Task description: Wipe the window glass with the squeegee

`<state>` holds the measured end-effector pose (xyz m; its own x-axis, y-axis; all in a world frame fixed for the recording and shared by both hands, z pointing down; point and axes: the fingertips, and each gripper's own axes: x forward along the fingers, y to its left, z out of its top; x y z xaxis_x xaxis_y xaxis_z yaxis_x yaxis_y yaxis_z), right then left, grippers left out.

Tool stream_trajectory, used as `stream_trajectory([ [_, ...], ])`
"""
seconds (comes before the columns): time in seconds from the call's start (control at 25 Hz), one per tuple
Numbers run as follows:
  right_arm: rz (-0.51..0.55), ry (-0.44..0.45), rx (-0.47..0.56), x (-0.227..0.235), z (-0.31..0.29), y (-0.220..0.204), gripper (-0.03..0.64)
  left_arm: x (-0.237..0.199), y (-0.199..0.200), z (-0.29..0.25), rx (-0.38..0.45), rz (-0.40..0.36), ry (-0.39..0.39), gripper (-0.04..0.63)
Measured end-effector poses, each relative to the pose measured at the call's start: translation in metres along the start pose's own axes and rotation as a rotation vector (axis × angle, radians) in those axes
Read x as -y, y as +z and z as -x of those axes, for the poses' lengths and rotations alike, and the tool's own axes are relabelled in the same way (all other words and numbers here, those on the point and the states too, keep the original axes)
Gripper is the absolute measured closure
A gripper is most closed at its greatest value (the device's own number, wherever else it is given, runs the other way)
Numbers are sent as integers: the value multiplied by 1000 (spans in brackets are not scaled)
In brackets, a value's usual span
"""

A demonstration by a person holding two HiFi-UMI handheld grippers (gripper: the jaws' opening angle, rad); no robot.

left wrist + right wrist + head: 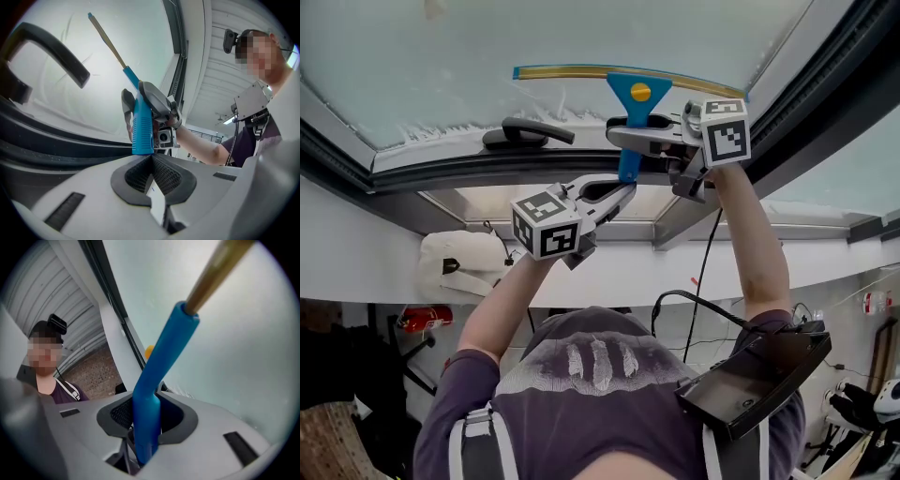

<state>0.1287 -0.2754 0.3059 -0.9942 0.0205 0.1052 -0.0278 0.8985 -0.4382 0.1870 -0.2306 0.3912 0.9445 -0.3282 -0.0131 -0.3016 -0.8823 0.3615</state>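
The squeegee (pixel 630 94) has a blue handle and a long brass-coloured blade (pixel 581 71) that lies against the window glass (pixel 422 66). My right gripper (pixel 626 139) is shut on the blue handle (pixel 154 380), which stands up between its pads. In the right gripper view the blade (pixel 215 273) slants up to the top right. My left gripper (pixel 623 189) sits just below it with its jaws shut and nothing between them. In the left gripper view the handle's lower end (pixel 142 131) stands right beyond my left gripper (pixel 151 161), with the right gripper (pixel 157 105) clamped round it higher up.
A black window lever (pixel 528 134) lies on the frame left of the squeegee. The dark window frame (pixel 441 169) runs below the glass, and white foam (pixel 441 131) lines the pane's lower edge. A black device (pixel 755 375) rides on the person's shoulder.
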Motion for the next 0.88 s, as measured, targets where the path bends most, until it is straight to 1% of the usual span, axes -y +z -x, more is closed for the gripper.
stream_trajectory([
  [0.12, -7, 4, 70, -1, 3, 3, 511, 2, 1, -1, 3, 7, -14, 589],
  [0.28, -5, 12, 119, -2, 5, 7, 511, 4, 3, -1, 12, 11, -28, 589],
  [0.4, 33, 7, 172, -5, 6, 10, 511, 5, 4, 1, 18, 8, -20, 589],
  [0.52, 49, 31, 236, -9, 7, 16, 511, 5, 8, 7, 35, 16, -23, 589],
  [0.6, 20, 45, 224, -12, 7, 17, 511, 8, 11, 11, 36, 8, -27, 589],
  [0.68, 2, 55, 188, -17, 5, 18, 512, 12, 13, 15, 30, -8, -24, 589],
  [0.76, 28, 49, 151, -24, 0, 19, 512, 15, 13, 22, 21, -25, -18, 589],
  [0.88, 76, 7, 99, -33, -14, 20, 512, 21, 8, 41, 2, -66, -11, 589],
])
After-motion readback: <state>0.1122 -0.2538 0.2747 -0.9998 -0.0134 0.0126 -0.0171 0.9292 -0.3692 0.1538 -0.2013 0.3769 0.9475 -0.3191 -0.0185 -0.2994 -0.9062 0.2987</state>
